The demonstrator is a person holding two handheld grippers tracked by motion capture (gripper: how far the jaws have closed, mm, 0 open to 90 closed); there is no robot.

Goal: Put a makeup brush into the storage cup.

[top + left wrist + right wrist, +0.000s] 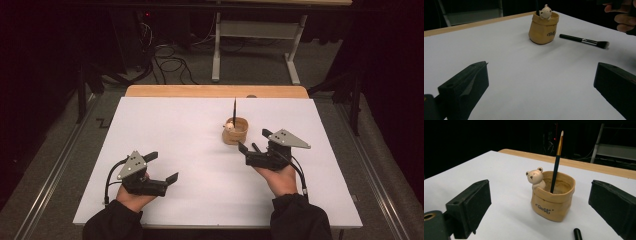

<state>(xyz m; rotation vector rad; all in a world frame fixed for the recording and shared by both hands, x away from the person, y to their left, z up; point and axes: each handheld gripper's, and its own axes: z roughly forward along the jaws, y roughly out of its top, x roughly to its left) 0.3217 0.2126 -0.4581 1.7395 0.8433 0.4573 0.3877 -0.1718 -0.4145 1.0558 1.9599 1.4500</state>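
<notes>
A tan bag-shaped pot (pixel 235 131) with a small bear figure (pixel 535 178) on its rim stands on the white table top (pixel 175 130), right of centre. A thin paintbrush (pixel 556 162) stands upright in it. A black makeup brush (pixel 584 40) lies flat on the table beside the pot; its handle end (pixel 577 234) lies just ahead of my right gripper. My right gripper (pixel 254 141) is open, close to the pot and pointing at it, with nothing between its pads. Open and holding nothing, my left gripper (pixel 162 166) rests at the near left.
The white sheet covers a wooden table whose bare far edge (pixel 215 91) shows. Beyond it stand a metal frame (pixel 255 45) and cables (pixel 170 62) on the floor. The sheet's near edge (pixel 215 225) runs just in front of the person's sleeves.
</notes>
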